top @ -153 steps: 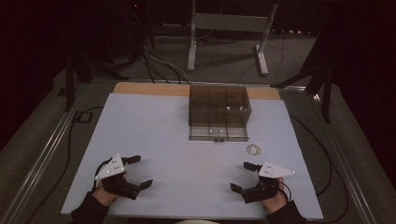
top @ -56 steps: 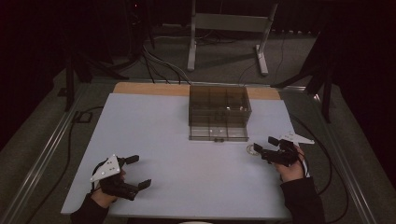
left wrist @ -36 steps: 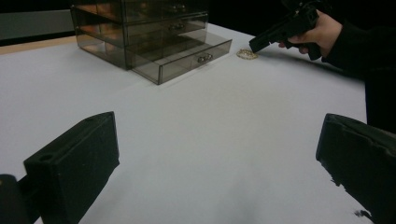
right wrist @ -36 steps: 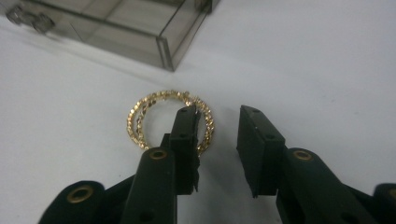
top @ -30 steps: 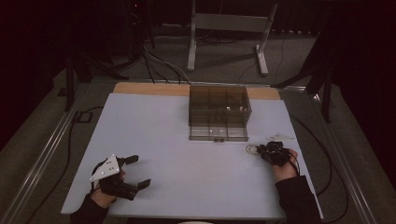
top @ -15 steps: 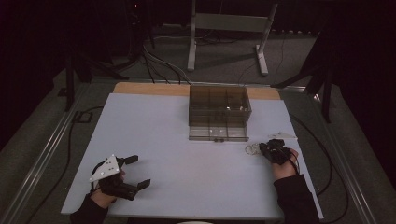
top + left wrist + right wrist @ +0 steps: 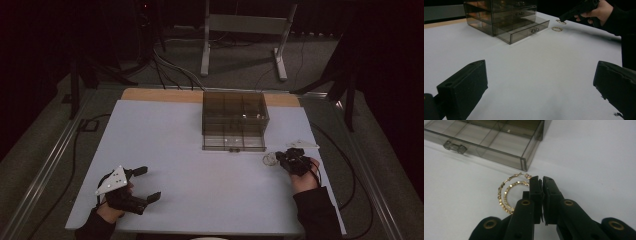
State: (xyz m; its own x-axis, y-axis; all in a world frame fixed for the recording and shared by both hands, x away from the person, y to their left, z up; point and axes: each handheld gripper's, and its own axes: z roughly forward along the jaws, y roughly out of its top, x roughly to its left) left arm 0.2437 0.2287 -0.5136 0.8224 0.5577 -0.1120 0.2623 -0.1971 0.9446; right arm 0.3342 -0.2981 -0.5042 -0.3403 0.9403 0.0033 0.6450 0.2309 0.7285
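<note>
My right gripper (image 7: 541,181) has its jaws pressed together at the edge of the gold hoop earrings (image 7: 510,192). The tips sit right against the hoops' rim by the clasp, but I cannot tell whether any wire is actually pinched between the pads. The figure for that gripper fell over the last second, so the jaws have just been closing. Two hoops lie overlapping, flat on the white table (image 7: 190,145), just in front of the right front corner of the smoked clear drawer box (image 7: 234,120), whose bottom drawer (image 7: 486,145) stands pulled out. In the high view the right gripper (image 7: 281,156) points left at the hoops (image 7: 269,159). My left gripper (image 7: 145,184) rests near the table's front left, jaws wide apart with bare tabletop between them, well away from the box.
</note>
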